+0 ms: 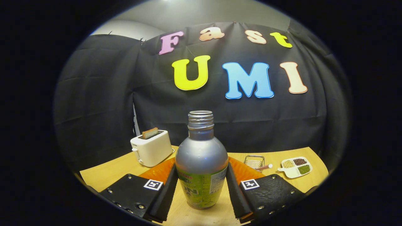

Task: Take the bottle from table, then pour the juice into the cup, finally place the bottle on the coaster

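The bottle [201, 163], a silver-shouldered metal one with a green label and an open threaded neck with no cap, stands upright on the light wooden table [106, 174], right between the fingers of the gripper [201, 191]. The two fingers flank its lower body, one on each side. They lie very close to the label, but whether both pads already press on it I cannot tell; a thin gap may remain on either side.

By my judgement this is the first step, taking the bottle from the table. The base looks to rest on the wood, so the lift has not begun. The next move calls for a firm squeeze on the body, then a straight rise with the bottle kept upright, since the open neck would spill juice at any tilt.

Just behind the fingers an orange mat [158, 171] lies flat on the table on both sides of the bottle. Beyond it, to the left, stands a white toaster [151, 151] with a slice of toast [149, 132] in its slot. To the right sits a small wire rack [253, 161], and past that a white divided dish [294, 167] holding beans of several colours.
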Demonstrator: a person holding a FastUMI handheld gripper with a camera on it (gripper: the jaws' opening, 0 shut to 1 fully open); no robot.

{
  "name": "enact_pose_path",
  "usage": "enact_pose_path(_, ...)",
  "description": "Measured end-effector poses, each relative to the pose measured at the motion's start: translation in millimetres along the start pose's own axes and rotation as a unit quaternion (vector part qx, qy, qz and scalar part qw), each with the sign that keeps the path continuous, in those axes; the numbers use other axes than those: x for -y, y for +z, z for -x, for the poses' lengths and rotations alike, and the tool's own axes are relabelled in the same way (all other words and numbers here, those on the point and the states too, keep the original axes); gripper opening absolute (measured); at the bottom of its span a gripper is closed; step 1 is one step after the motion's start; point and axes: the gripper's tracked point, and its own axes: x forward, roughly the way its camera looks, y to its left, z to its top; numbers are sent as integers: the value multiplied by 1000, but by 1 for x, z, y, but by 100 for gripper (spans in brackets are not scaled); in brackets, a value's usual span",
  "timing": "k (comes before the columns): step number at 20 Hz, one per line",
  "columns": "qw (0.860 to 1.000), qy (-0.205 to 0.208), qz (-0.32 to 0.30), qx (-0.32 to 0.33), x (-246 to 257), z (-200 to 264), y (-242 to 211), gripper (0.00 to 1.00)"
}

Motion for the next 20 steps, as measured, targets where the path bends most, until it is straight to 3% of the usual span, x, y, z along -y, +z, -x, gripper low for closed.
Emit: enact_pose_path(20,1000,5,-14,-16,-3,-53,-90,76)
